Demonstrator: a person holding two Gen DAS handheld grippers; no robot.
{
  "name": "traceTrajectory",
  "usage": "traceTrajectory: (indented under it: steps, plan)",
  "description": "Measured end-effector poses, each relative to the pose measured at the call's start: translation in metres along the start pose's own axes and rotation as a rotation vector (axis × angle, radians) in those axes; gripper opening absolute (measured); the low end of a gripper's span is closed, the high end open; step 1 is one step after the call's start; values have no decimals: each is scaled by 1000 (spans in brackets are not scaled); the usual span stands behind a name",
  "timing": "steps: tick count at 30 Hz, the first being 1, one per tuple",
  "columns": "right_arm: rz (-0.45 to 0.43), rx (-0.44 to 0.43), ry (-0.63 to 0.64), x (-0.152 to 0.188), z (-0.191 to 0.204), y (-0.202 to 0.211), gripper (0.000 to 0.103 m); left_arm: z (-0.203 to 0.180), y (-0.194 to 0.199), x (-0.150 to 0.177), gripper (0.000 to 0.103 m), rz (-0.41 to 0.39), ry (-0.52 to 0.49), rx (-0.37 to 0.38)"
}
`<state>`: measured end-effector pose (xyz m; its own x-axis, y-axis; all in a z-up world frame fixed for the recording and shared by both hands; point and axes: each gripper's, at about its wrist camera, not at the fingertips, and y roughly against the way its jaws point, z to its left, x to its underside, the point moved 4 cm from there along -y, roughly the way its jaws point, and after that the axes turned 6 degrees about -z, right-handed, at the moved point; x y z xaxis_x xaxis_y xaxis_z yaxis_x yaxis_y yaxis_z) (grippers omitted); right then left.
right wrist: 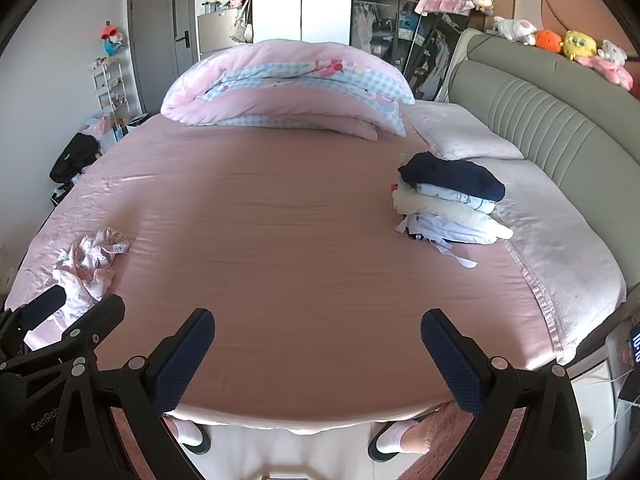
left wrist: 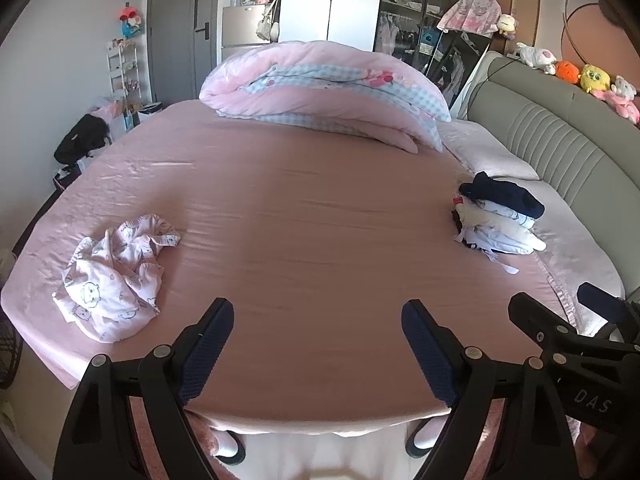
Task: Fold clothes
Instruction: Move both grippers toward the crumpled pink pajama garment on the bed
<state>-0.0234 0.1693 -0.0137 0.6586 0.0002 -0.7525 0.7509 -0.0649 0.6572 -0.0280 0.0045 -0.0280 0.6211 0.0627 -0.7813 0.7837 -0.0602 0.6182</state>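
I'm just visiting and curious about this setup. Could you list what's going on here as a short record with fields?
Setting: pink-sheeted bed
Left gripper: open, empty, above the bed's near edge
Right gripper: open, empty, beside the left
Unfolded: crumpled pale pink printed garment, on the left
Folded: stack of clothes, dark navy piece on top, on the right
Far end: rolled pink and blue checked duvet

I hold my left gripper [left wrist: 318, 312] tilted downward, jaws spread wide with nothing between them; my right gripper [right wrist: 318, 322] sits close beside it, angled down alike, jaws equally wide and empty.
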Motion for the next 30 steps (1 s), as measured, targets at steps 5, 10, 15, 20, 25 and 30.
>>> traceTrajectory:
  steps: [5,10,15,20,25,30]
  plan:
    - [5,-2,3,-1,1,-1,103,1,-2,0,86,10,5,8]
    - [9,-3,5,-3,1,-1,103,6,-3,1,86,14,7,5]
    - [10,-7,10,0,4,-4,103,2,-6,7,86,19,-2,-16]
    - [16,-19,24,-1,11,-10,103,7,-9,6,86,21,2,-33]
    - [-11,-76,61,-10,32,-16,103,32,-14,7,86,21,75,-17]
    - [-36,-203,126,-33,74,-30,103,86,-16,3,86,-3,147,-62]
